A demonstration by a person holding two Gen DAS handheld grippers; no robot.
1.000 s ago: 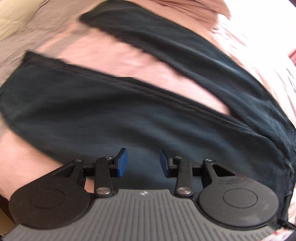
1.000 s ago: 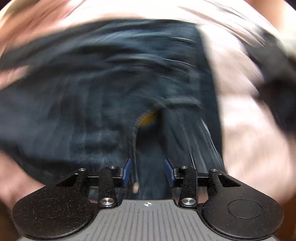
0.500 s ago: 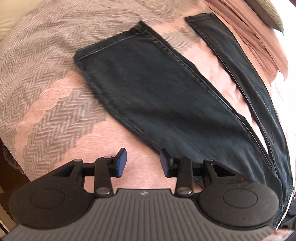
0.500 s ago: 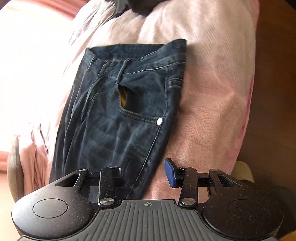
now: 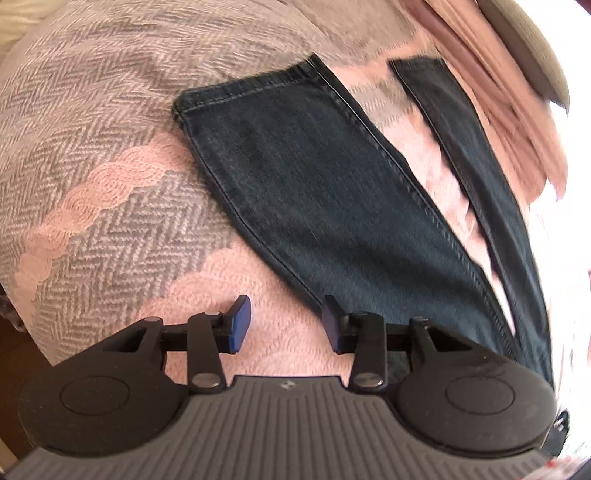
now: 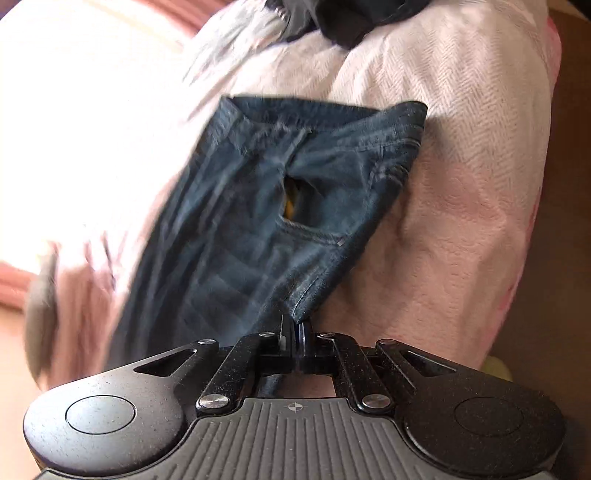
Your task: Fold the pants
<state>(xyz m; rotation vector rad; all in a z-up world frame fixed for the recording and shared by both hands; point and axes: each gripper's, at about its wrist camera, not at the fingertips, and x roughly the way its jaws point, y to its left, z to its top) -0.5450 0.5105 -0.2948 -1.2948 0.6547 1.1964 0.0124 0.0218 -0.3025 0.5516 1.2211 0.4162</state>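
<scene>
Dark blue jeans lie spread on a pink and grey bedspread. In the left wrist view the near leg [image 5: 317, 184] runs from its hem at upper left down to lower right, and the far leg [image 5: 476, 162] lies apart from it. My left gripper [image 5: 284, 323] is open over the bedspread, its right finger at the near leg's outer seam. In the right wrist view the waist end of the jeans [image 6: 295, 192] shows its waistband and a pocket with yellow lining. My right gripper [image 6: 295, 328] is shut on the outer side seam below the pocket, and the cloth is pulled taut.
The bedspread [image 5: 92, 192] has grey herringbone bands and pink lace strips. Pink curtain folds [image 5: 491, 74] hang at the upper right. A dark garment [image 6: 351, 18] lies at the top of the bed, and brown floor [image 6: 565, 184] runs along the bed's right edge.
My right gripper closed on the jeans' side seam below the pocket; half a second ago it stood open there. My left gripper edged nearer the leg's hem end, still open.
</scene>
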